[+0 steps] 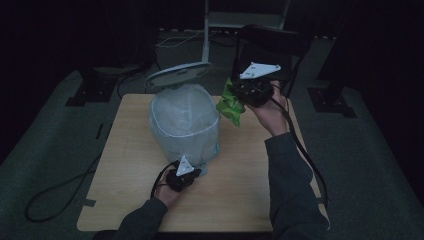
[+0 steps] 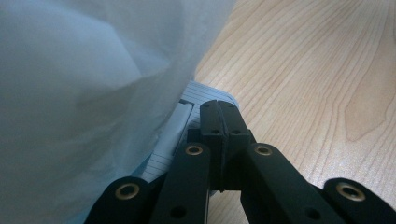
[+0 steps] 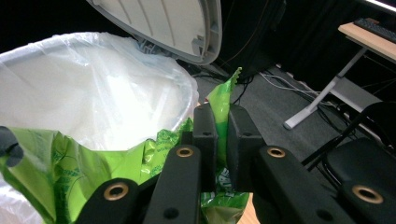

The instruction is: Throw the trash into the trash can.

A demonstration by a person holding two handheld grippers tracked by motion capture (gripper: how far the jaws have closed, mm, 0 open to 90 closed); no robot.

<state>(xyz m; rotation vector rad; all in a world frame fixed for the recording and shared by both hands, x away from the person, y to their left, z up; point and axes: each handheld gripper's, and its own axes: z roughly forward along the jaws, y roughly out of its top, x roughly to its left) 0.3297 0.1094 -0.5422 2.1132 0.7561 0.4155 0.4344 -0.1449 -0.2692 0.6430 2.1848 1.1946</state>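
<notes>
A crumpled green wrapper (image 1: 232,105) is clamped in the right gripper (image 1: 239,95), held in the air just beside the open rim of the lined bin (image 1: 184,131). The left gripper (image 1: 196,172) is closed on the pedal (image 2: 191,109) at the bin's foot, on the table (image 1: 240,185).

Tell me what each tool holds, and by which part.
The right tool is shut on a green wrapper, pinching its torn top edge beside the open bin. The left tool is shut and presses the bin's pedal; it holds nothing.

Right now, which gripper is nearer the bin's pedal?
Left. The left gripper presses on the pedal at the bin's base; the right gripper holds a green wrapper beside the rim.
</notes>
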